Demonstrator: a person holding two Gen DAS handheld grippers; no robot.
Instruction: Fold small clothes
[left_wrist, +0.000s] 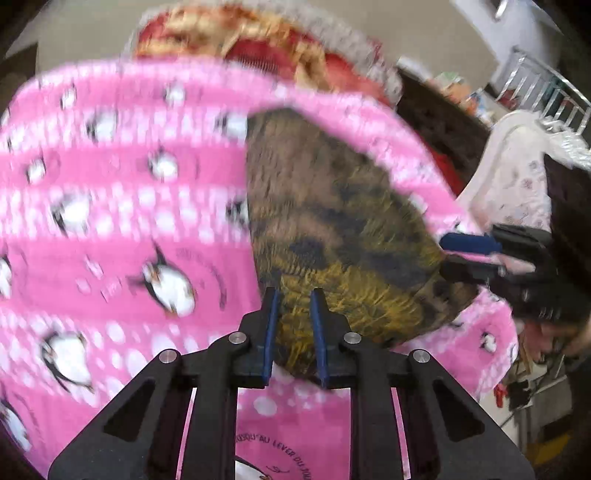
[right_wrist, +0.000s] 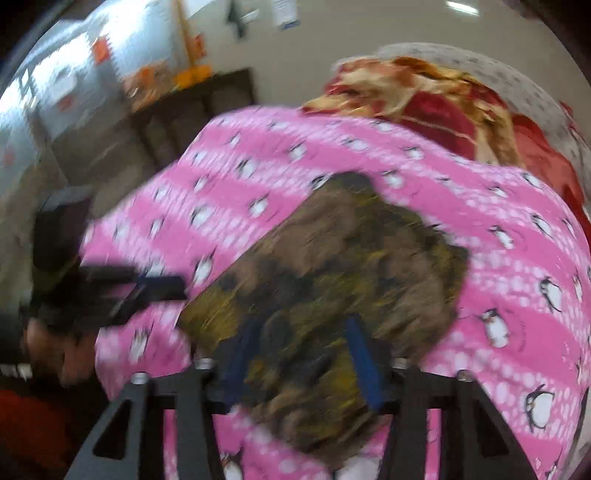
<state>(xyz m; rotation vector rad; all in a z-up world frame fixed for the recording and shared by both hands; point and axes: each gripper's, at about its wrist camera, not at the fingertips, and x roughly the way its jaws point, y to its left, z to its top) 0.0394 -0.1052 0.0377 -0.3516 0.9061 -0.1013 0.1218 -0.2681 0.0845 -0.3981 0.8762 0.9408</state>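
Observation:
A mottled brown and olive garment (left_wrist: 332, 221) lies folded on a pink penguin-print blanket (left_wrist: 129, 184). In the left wrist view my left gripper (left_wrist: 295, 299) hangs over the garment's near edge, its blue pads a narrow gap apart with no cloth pinched. My right gripper (left_wrist: 465, 254) sits at the garment's right edge with pink blanket showing between its fingers. In the right wrist view my right gripper (right_wrist: 303, 350) stands open over the garment (right_wrist: 332, 277). My left gripper (right_wrist: 155, 295) is blurred there, beside the garment's left corner. Both views are motion-blurred.
A red and gold blanket (left_wrist: 258, 40) is heaped beyond the pink blanket (right_wrist: 498, 240). White patterned cloth (left_wrist: 517, 173) and a metal rack (left_wrist: 543, 92) stand at the right. A dark cabinet (right_wrist: 192, 110) is at the back left. A hand (right_wrist: 55, 347) holds the left gripper.

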